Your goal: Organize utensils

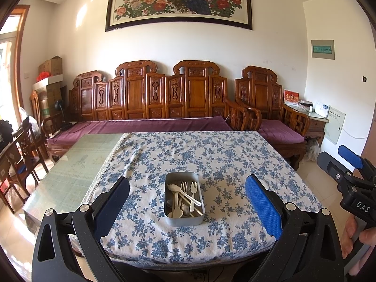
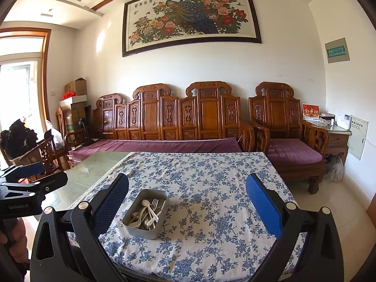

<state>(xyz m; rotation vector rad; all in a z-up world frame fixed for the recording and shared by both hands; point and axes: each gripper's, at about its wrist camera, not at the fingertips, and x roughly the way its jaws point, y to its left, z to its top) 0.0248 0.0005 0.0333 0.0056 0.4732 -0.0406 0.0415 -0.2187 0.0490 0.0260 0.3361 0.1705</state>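
A grey metal tin (image 1: 184, 218) holds several pale plastic forks and spoons (image 1: 185, 193) on the blue floral tablecloth (image 1: 211, 159). My left gripper (image 1: 186, 205) is open and empty, held above the table's near edge with the tin between its fingers in view. My right gripper (image 2: 186, 208) is open and empty too, a little to the right; the tin (image 2: 143, 229) with the utensils (image 2: 149, 212) sits ahead, nearer its left finger. Each gripper shows at the edge of the other's view: the right gripper in the left wrist view (image 1: 352, 178), the left gripper in the right wrist view (image 2: 28, 183).
The left part of the table (image 1: 68, 171) is bare glass over a green mat. A carved wooden sofa (image 1: 150, 103) with purple cushions stands behind the table, an armchair (image 1: 272, 108) to its right. Wooden chairs (image 1: 21, 155) and boxes stand at the left.
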